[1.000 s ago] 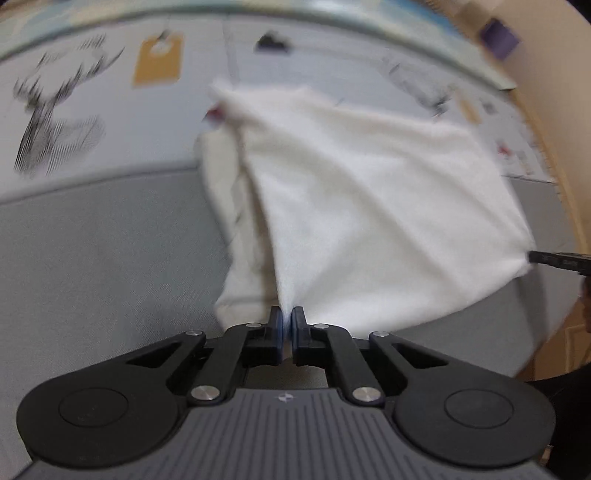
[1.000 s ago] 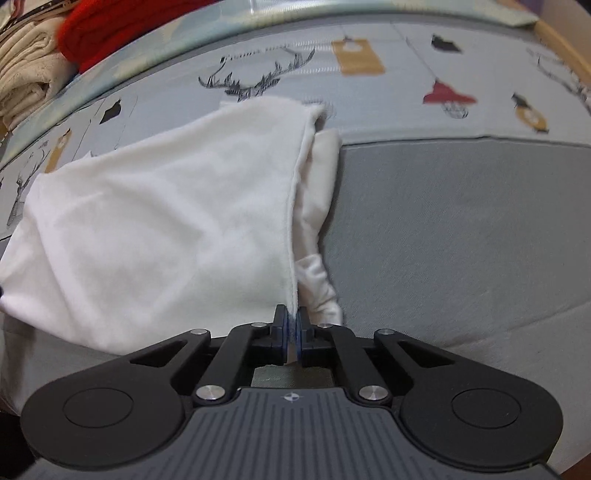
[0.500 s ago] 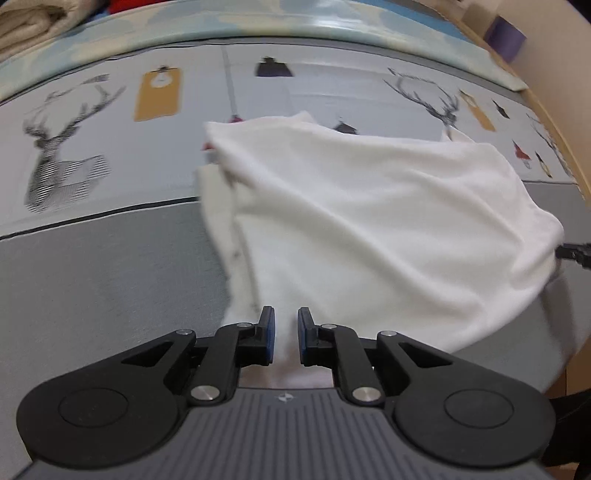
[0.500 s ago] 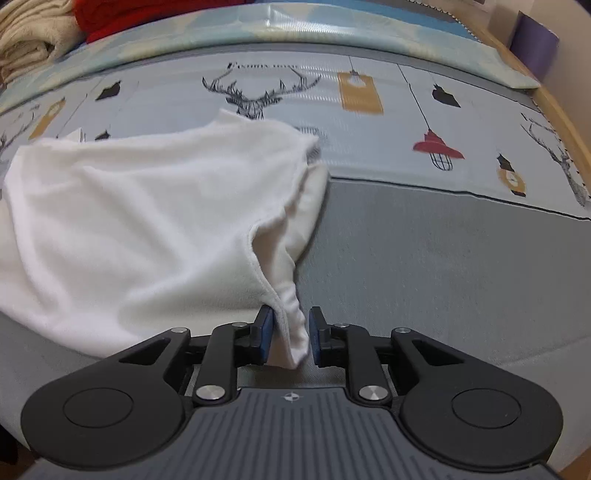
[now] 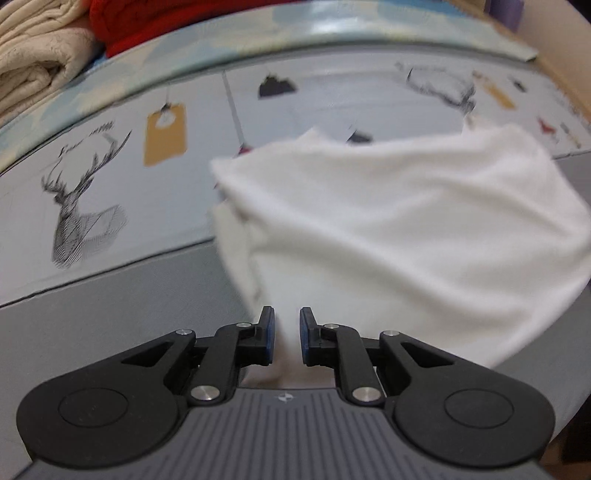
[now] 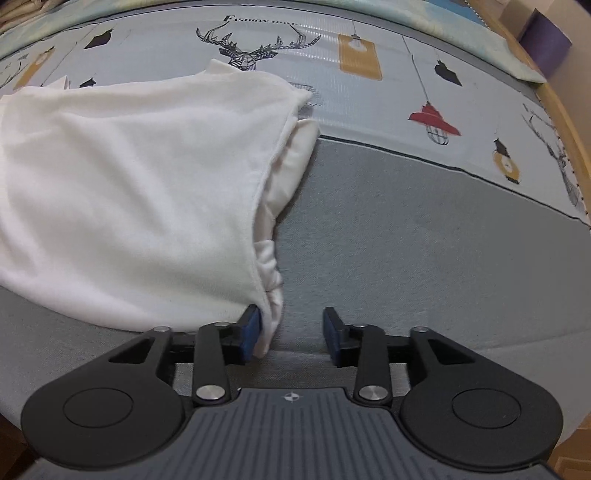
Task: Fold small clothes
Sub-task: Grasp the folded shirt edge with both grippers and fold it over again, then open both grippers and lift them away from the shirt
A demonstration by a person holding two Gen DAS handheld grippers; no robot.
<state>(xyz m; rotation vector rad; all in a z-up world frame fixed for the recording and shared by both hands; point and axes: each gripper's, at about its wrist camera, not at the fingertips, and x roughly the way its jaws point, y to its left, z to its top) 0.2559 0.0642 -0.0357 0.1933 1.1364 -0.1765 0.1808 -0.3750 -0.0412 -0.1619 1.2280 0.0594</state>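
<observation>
A white garment lies folded over on the bed, half on the printed sheet and half on the grey band. In the left wrist view, my left gripper hovers over the garment's near left corner. Its jaws are opening, a small gap shows white cloth, and the pads do not press it. In the right wrist view the same garment fills the left half. My right gripper is at its near right corner with the jaws opening wide. The loose cloth corner only rests against the left pad.
The sheet carries deer, lamp and tag prints, with a grey band nearer me. Folded cream textiles and a red one are stacked at the far left. A wooden bed edge and a purple box are at the right.
Both grippers were shut on the garment's near corners and have opened and let go. The lifted cloth has sunk flat onto the bed. The left gripper has drawn leftward.
</observation>
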